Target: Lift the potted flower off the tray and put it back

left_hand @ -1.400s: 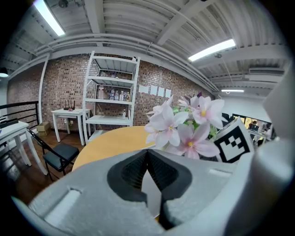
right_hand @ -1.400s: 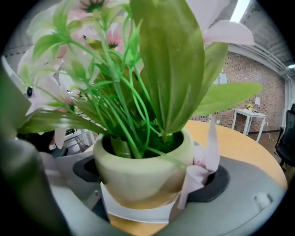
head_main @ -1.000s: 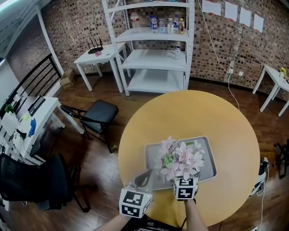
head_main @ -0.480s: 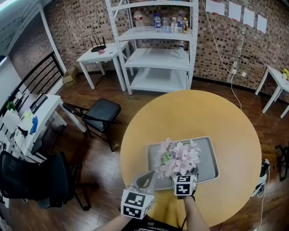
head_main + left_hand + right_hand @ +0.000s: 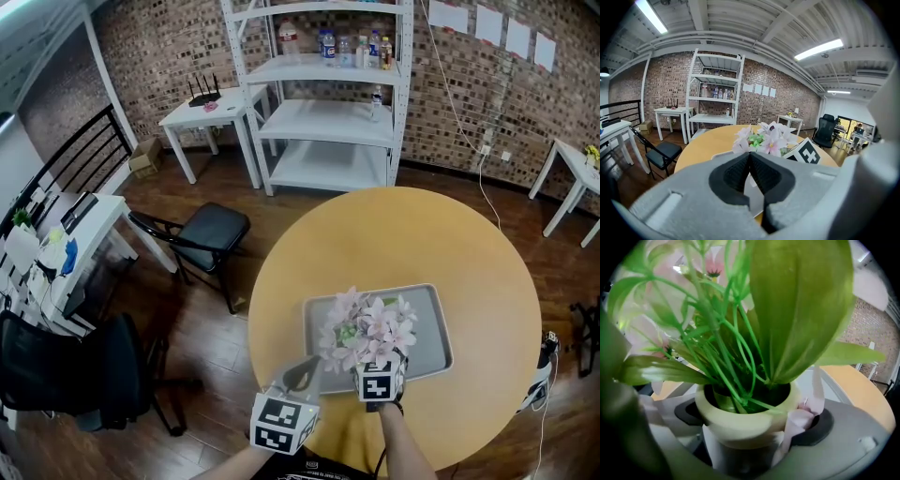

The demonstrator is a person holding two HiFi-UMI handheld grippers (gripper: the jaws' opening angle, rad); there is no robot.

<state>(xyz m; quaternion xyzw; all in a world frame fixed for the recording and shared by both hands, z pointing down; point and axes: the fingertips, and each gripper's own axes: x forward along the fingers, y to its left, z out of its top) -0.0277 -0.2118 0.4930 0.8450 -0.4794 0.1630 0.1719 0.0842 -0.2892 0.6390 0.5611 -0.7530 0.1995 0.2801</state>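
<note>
Right gripper view first: one potted flower [image 5: 745, 416], its cream pot clamped between the two fingers [image 5: 853, 446], green leaves filling the lens. Head view shows the pink blooms [image 5: 367, 328] over the near left part of the single grey tray [image 5: 429, 323]; whether the pot's base touches it, I cannot tell. Right gripper [image 5: 380, 364] comes in from the near edge of the one round yellow counter [image 5: 403, 234]. Left gripper [image 5: 300, 370] hovers at the tray's near left corner, its fingers [image 5: 731, 173] pressed together on nothing. Each gripper carries one black-and-white marker cube. Bottle labels on the white shelf [image 5: 328, 70] are too small to read.
</note>
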